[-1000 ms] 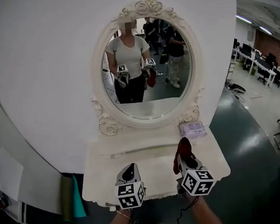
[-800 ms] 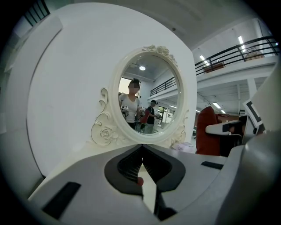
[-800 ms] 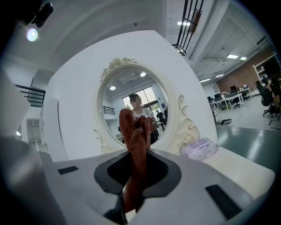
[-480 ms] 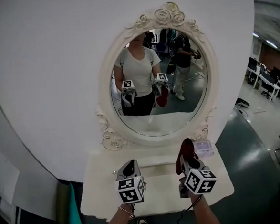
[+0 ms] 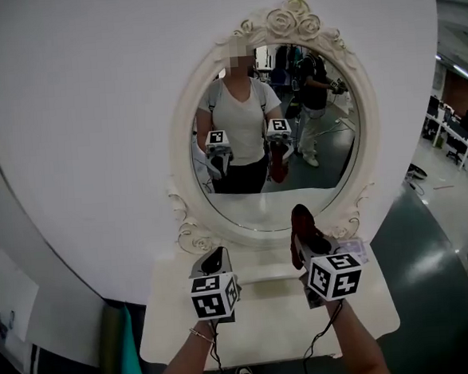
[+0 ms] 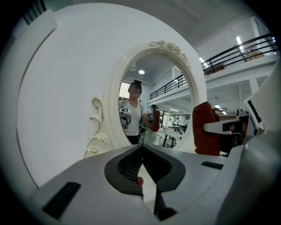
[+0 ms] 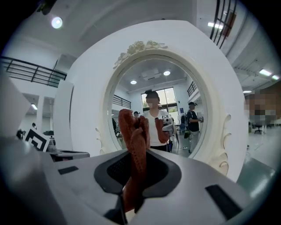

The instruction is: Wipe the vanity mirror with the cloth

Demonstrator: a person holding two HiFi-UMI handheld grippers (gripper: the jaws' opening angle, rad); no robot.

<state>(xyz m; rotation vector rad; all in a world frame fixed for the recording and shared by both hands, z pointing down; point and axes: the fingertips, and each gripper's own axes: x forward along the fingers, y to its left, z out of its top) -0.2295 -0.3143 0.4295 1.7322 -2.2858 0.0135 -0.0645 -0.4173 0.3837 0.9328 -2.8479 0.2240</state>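
My left gripper (image 5: 214,262) hangs at 7 o'clock below the vanity mirror (image 5: 243,197), its jaws pressed together with nothing between them, over the white vanity top (image 5: 172,310). The oval glass stands at 12 o'clock, ringed by a raised carved frame (image 5: 185,146) with scrolls along its lower rim. My right gripper (image 5: 308,247) sits at 5 o'clock, jaws clamped on the red cloth (image 5: 302,220), which stands up in a bunched fold.

I judge this the approach: the cloth looks short of the glass, and wiping has not begun. The next move calls for lifting the right gripper toward 12 o'clock, over the lower rim, and laying the cloth flat on the glass. The carved rim could snag the cloth. There is open floor toward 3 o'clock, and a plain wall at 9 o'clock.
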